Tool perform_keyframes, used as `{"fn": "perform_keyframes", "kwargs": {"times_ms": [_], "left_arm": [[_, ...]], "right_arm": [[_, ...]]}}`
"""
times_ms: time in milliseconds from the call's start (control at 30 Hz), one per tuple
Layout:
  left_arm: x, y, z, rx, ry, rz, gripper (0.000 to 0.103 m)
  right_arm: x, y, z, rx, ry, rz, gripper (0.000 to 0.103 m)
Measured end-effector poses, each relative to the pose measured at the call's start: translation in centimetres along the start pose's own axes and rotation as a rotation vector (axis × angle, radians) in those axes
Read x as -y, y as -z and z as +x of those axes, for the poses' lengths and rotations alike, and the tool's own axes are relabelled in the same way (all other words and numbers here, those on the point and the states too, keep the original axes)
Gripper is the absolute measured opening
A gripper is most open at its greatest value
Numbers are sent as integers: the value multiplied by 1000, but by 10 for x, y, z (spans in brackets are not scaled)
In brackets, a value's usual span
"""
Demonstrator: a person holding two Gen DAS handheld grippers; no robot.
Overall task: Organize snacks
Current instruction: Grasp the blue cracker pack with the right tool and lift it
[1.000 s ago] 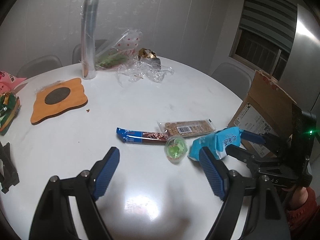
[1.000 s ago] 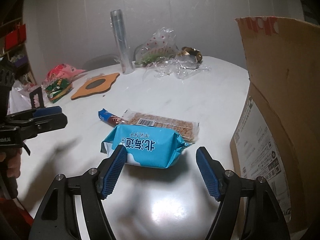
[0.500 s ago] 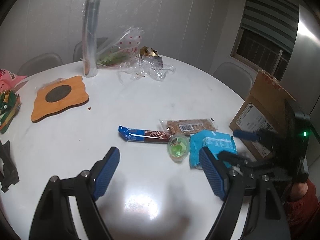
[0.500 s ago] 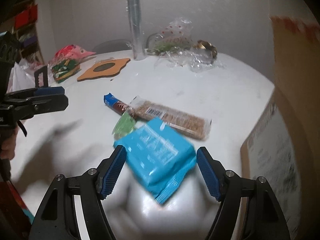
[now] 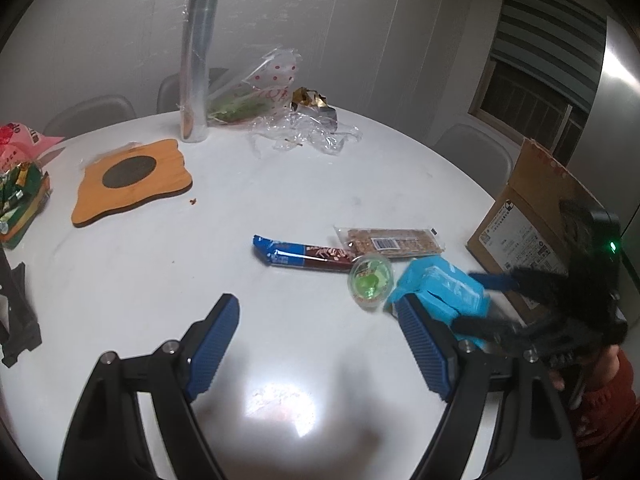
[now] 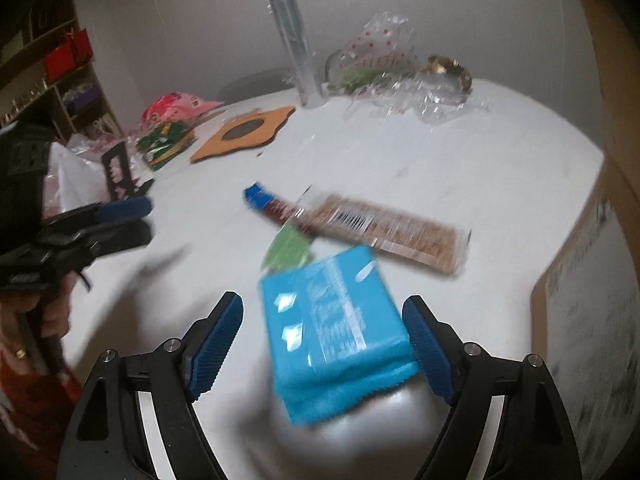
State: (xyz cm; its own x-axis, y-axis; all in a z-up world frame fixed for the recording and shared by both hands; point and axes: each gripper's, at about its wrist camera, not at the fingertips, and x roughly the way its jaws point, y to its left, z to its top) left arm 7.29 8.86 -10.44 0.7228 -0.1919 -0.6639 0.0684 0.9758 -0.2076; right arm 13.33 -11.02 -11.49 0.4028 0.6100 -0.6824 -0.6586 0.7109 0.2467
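Note:
A light-blue snack packet (image 6: 336, 332) lies flat on the white table between the fingers of my right gripper (image 6: 322, 336), which is open around it; the packet is blurred. It also shows in the left wrist view (image 5: 440, 292). Beyond it lie a green jelly cup (image 5: 370, 280), a cereal bar in clear wrap (image 5: 390, 238) and a blue chocolate bar (image 5: 300, 256). My left gripper (image 5: 320, 344) is open and empty above the table, left of the snacks. A cardboard box (image 5: 532, 220) stands at the right.
A wooden trivet (image 5: 130, 178), a tall clear roll (image 5: 198, 64), crumpled plastic bags (image 5: 280, 120) and snack bags at the left edge (image 5: 18, 184) sit farther back. A black stand (image 5: 16, 320) is at the near left.
The blue packet has dropped from tilted up to flat on the table and turned over. My right gripper has moved in so its fingers lie either side of it. The left gripper barely moved.

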Motion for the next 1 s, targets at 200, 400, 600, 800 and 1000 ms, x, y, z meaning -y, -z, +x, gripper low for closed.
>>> {"fn": "perform_keyframes", "kwargs": {"times_ms": [200,400,600,800,1000], "left_arm": [[3,4,3,-13,21,5,79],[5,5,4,-22,48,0,79],[16,3,17,-46,79,16,79],[37,-6,49,-86,103,43,78],[57,-12,86,-138,74,65,62]], "right_arm": [[-15,7,12,-6,104,-28,80],[-19,6,18,2,167,10,71],[-9,15,5,21,208,53,64],[2,21,-6,37,271,42,64],[10,21,-8,43,260,32,63]]}}
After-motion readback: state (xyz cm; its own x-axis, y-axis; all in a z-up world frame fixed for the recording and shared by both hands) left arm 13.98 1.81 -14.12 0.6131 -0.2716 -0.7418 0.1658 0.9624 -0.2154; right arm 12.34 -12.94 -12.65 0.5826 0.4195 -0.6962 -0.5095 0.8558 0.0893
